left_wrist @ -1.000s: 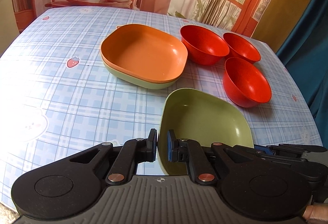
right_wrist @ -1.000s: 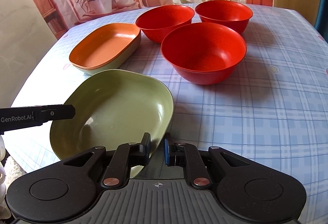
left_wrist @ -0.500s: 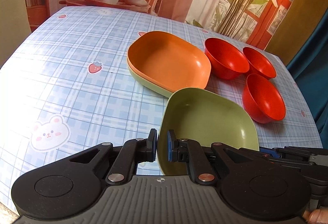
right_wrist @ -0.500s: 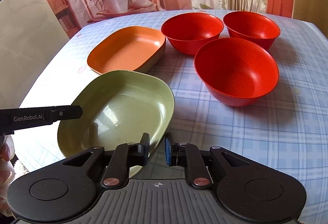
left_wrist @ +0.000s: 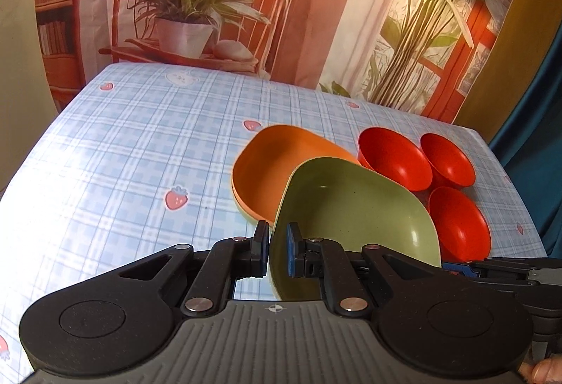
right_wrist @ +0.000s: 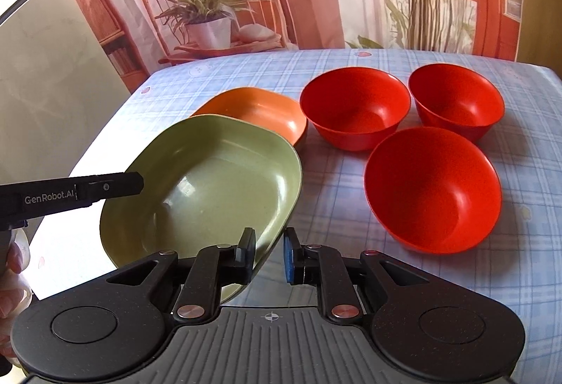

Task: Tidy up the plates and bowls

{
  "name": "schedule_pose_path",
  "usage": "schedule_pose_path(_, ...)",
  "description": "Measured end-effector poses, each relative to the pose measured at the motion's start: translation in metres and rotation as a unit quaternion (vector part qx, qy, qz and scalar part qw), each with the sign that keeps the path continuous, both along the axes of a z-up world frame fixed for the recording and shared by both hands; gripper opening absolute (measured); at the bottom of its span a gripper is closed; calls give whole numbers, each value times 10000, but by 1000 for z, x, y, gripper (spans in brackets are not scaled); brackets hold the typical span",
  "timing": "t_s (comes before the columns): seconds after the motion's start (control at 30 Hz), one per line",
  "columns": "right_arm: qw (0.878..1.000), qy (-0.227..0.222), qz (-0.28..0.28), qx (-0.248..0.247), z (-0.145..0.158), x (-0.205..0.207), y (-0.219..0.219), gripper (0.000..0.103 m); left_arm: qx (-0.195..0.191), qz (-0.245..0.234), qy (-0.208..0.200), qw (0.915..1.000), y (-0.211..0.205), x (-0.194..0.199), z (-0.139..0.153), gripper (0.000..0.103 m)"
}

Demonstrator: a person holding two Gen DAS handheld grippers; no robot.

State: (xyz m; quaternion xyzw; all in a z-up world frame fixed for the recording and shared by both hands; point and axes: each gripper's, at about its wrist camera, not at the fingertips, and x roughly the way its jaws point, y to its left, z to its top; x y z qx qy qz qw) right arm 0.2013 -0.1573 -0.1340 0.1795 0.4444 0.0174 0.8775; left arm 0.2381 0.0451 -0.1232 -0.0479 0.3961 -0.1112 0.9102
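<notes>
Both grippers hold one green plate (left_wrist: 354,208) above the table, tilted. My left gripper (left_wrist: 277,252) is shut on its left rim. My right gripper (right_wrist: 268,256) is shut on its right rim (right_wrist: 267,243), with the plate (right_wrist: 217,187) spreading out to the left. The plate overlaps the near edge of an orange plate (left_wrist: 281,166) that rests on another green plate (left_wrist: 246,212); the orange plate also shows in the right wrist view (right_wrist: 260,110). Three red bowls (right_wrist: 354,106) (right_wrist: 456,99) (right_wrist: 432,187) stand to the right of the stack.
The table (left_wrist: 123,152) has a blue checked cloth with strawberry prints. A printed backdrop with a chair and a plant (left_wrist: 189,8) hangs behind its far edge. The left gripper's arm (right_wrist: 70,192) crosses the left of the right wrist view.
Both grippers have lifted the green plate and carried it forward; it now overlaps the near edge of the orange plate stack.
</notes>
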Motion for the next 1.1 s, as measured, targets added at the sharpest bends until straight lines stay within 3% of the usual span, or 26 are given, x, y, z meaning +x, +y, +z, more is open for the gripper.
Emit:
schedule_pose_path(0.4, 9996, 2, -269, 75, -1, 73, -8, 14, 32, -242, 105, 9996, 12, 63, -9, 11)
schedule_pose_path(0.53, 9996, 31, -254, -137, -7, 87, -4, 14, 156, -312, 43, 9994, 8, 73, -14, 11)
schedule_pose_path(0.73, 9991, 28, -287, -308, -17, 95, -2, 14, 162, -288, 10, 9995, 6, 84, -23, 11)
schedule_pose_path(1.1, 9980, -20, -176, -608, -22, 99, 5, 16, 510, -366, -126, 9980, 0, 89, -30, 11)
